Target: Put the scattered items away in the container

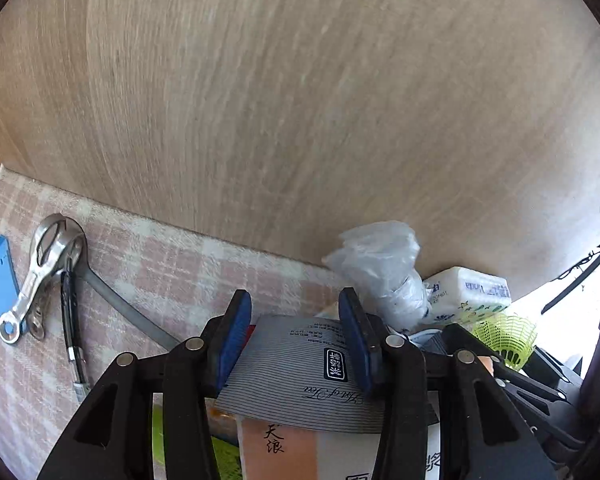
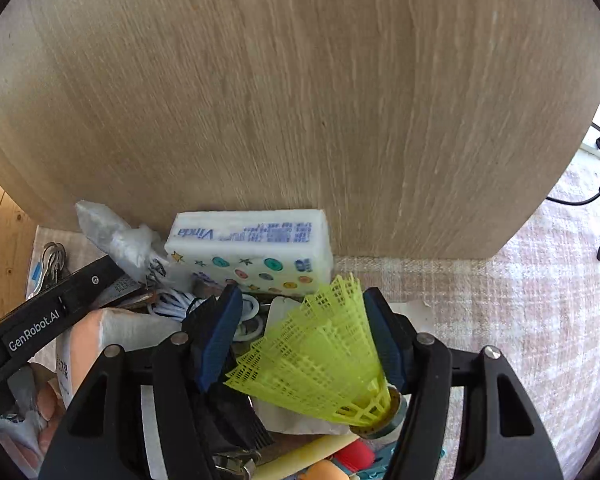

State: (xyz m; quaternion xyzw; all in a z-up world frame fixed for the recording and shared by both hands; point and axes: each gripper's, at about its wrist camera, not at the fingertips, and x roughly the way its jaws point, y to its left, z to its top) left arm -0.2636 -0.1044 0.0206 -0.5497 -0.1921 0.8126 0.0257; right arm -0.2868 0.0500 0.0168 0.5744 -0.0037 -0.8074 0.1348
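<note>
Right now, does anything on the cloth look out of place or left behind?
Yes. A silver wrench, a black pen and a blue card lie apart at the left on the checked cloth, away from the pile with the Vinda tissue pack. A yellow-green shuttlecock lies tilted between the right gripper jaws.

Pink checked cloth [image 1: 172, 264] as the work surface

Silver wrench [image 1: 40, 276], blue card [image 1: 0, 276] and a pen [image 1: 70, 320] lie at lower left.
</note>
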